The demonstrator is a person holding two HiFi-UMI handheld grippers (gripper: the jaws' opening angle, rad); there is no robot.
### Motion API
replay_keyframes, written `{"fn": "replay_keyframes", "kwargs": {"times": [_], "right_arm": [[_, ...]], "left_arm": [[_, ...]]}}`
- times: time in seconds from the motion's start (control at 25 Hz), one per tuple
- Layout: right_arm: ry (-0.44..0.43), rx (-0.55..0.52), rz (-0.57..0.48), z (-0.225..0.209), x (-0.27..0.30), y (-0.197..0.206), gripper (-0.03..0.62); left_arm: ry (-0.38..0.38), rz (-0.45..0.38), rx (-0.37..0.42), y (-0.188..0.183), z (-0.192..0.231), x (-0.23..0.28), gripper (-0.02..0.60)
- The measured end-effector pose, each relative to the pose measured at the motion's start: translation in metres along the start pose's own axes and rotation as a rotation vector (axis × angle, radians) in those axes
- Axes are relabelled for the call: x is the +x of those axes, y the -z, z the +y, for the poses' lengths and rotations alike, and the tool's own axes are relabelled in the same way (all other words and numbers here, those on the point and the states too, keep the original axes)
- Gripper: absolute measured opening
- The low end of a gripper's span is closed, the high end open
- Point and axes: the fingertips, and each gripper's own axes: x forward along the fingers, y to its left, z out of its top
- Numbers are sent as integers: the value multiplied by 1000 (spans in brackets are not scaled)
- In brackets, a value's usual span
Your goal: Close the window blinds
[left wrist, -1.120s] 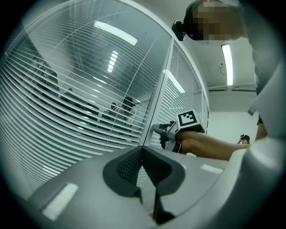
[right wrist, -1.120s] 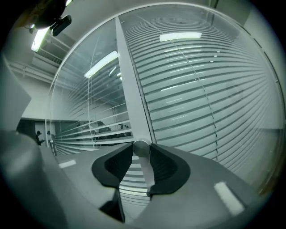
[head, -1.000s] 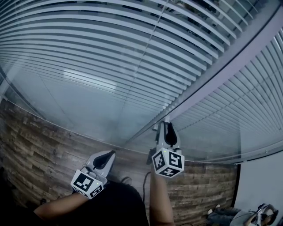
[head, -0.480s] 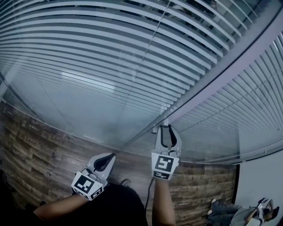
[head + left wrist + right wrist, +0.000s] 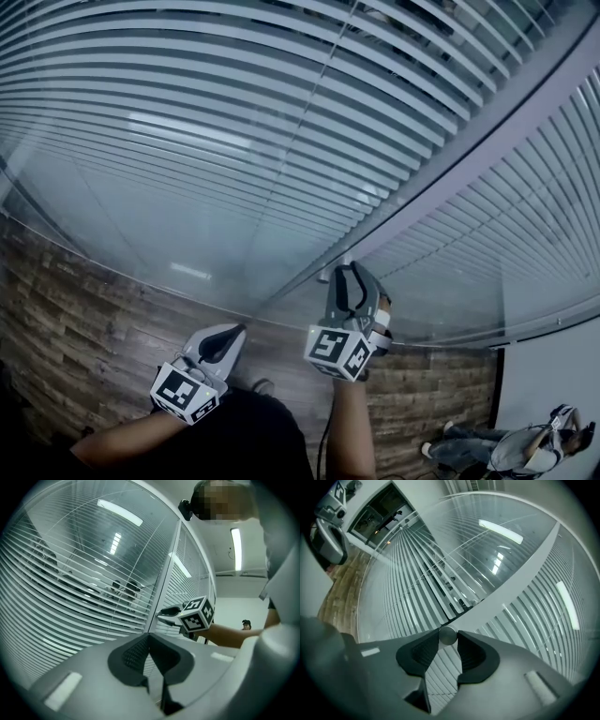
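Observation:
White slatted blinds [image 5: 234, 112] hang behind glass on both sides of a pale window frame [image 5: 450, 178]. A small round silver knob [image 5: 448, 635] sticks out of that frame. My right gripper [image 5: 448, 637] is shut on the knob, one pad on each side of it. In the head view the right gripper [image 5: 349, 272] reaches up to the frame, its marker cube [image 5: 339, 352] rolled to the left. My left gripper [image 5: 228, 332] hangs lower left, away from the glass, shut with nothing in it. In the left gripper view its pads [image 5: 136, 651] meet at the tip.
A dark wood-plank floor [image 5: 75, 319] runs below the glass. Under the lowest slats the glass pane [image 5: 159, 225] shows no slats. A white wall [image 5: 553, 375] stands at the right, and a person [image 5: 525, 445] is low down beside it.
My right gripper has rolled on the knob, so its marker cube has turned to the left. It stayed in place at the frame. The left gripper has barely moved.

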Motion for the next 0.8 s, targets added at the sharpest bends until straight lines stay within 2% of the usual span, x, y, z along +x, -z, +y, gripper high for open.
{"fn": "replay_keyframes", "kwargs": {"times": [0.08,0.12,0.32,0.52,0.64,0.8], "right_arm": [[-10,73,-23,3,1,2,130],[-22,143,-43,5,0,2,132],[-98,616,-146,5,-8,1,161],[-119,1048,-243,-3,-5,7,158],[-75,1165,-267,-17,-6,6,149],[-60,1213,-254,-17,-3,5,138]], "left_arm": [[-9,0,-7,4,2,0,0],[-13,0,-9,7,4,-1,0],[-25,-4,-17,9,4,-8,0],[-29,3,-11,10,4,-5,0],[-31,7,-10,4,2,-2,0],[-37,4,-8,2,3,-2,0]]}}
